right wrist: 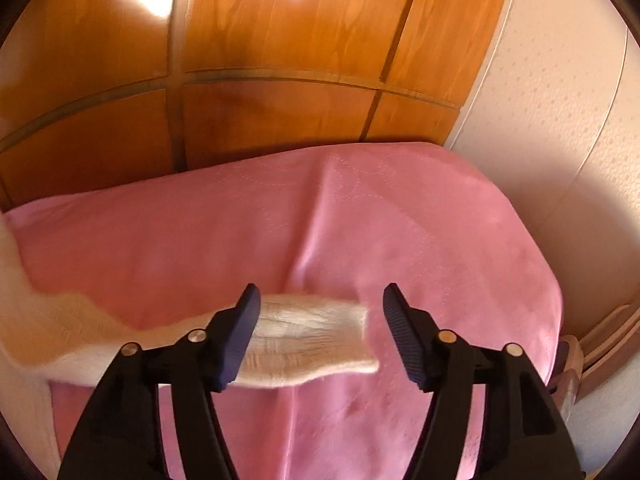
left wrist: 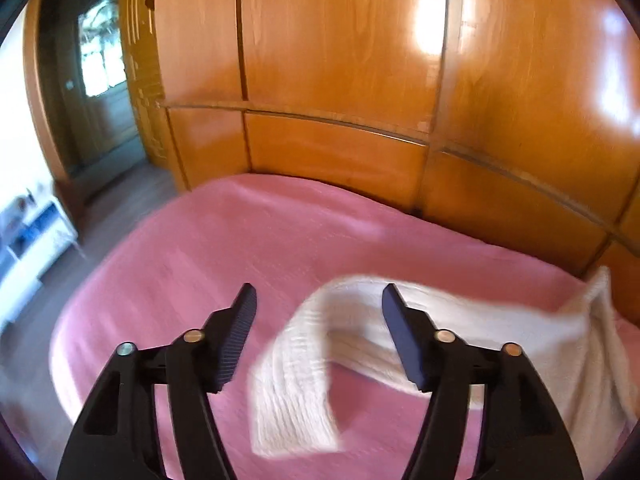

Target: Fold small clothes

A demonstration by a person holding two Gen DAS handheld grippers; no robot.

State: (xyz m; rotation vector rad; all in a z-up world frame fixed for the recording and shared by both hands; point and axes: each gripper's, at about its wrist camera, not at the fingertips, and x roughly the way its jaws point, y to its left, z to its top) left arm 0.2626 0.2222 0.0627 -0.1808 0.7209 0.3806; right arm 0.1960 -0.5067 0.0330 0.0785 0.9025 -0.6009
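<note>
A cream knitted garment lies on the pink bedspread. In the left wrist view one sleeve bends down toward the camera, and the body rises at the right edge. My left gripper is open and empty above the sleeve. In the right wrist view the other sleeve stretches from the left across the bedspread. My right gripper is open and empty, its fingers astride the sleeve end.
A wooden wardrobe stands right behind the bed and also shows in the right wrist view. A doorway and a white shelf unit are at the left. A pale wall runs along the bed's right side.
</note>
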